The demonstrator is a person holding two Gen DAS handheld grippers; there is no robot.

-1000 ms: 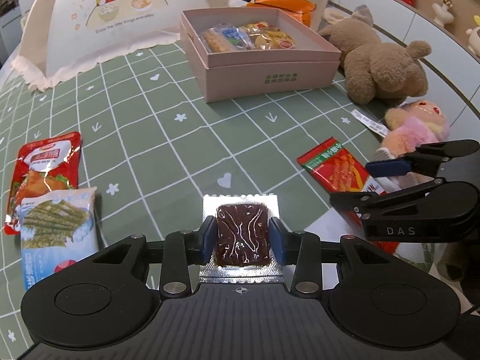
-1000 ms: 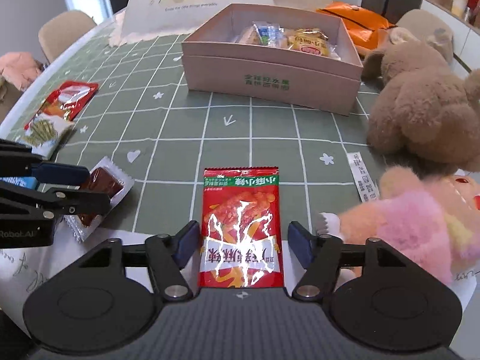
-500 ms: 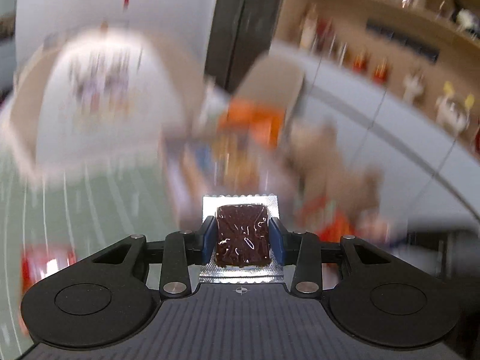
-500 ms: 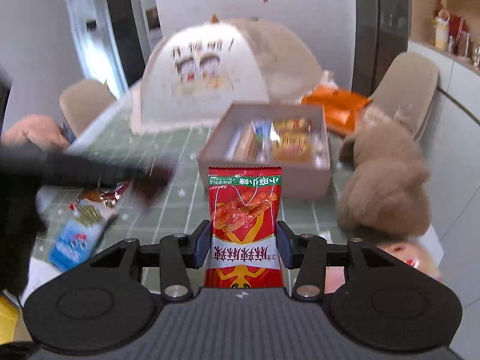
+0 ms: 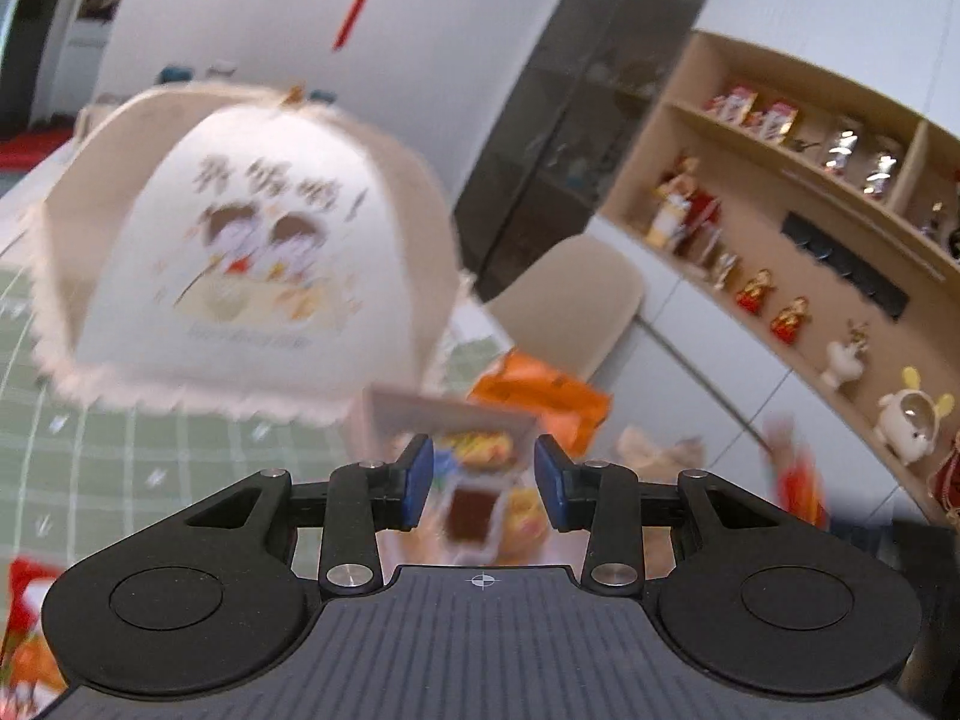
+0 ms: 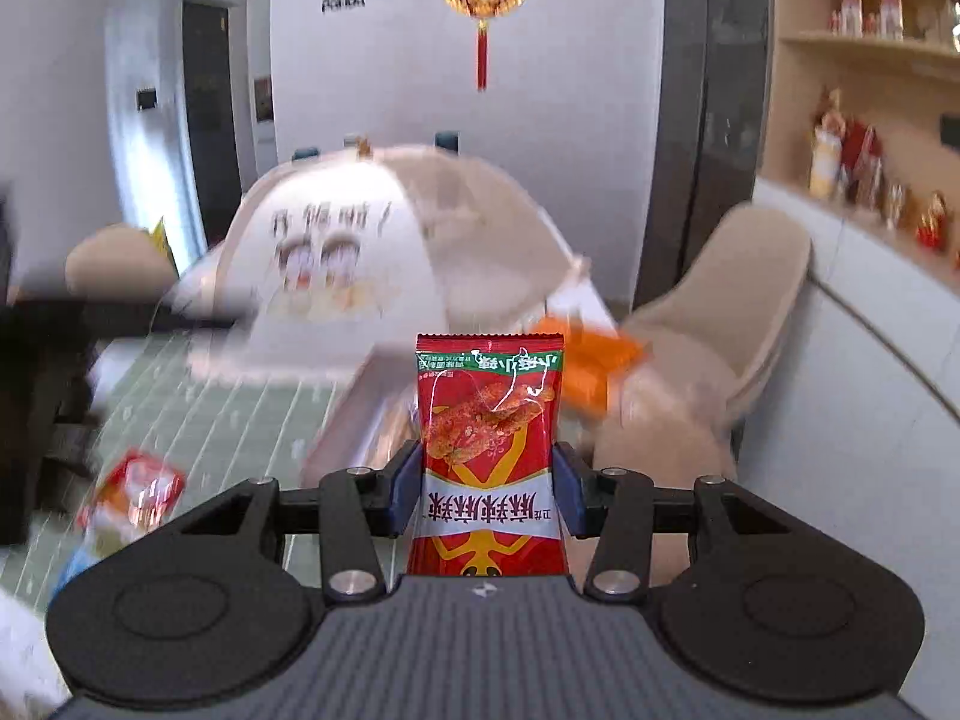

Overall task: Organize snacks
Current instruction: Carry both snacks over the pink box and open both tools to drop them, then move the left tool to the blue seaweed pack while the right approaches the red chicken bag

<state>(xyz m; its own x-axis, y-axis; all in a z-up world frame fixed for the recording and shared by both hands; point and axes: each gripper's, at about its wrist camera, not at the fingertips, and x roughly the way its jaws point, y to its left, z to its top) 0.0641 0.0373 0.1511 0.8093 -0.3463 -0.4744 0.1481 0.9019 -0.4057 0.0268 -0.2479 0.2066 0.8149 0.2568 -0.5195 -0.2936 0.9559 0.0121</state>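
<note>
R gripper point(image 6: 486, 489), jaws just closed in, clamps the red pack point(image 6: 489, 450) mid-frame, not boxed yet. L gripper point(image 5: 482, 483) gapes, holding nothing. The brown pack point(image 5: 473, 513) blurs below it, prob. dropping into the box point(image 5: 444, 413). Another pack point(image 6: 138, 492), lower left, waits.

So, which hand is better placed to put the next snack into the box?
Right: the right gripper, whose jaws have just been closing, clamps the red packet before the box; the left gripper grips nothing.
</note>
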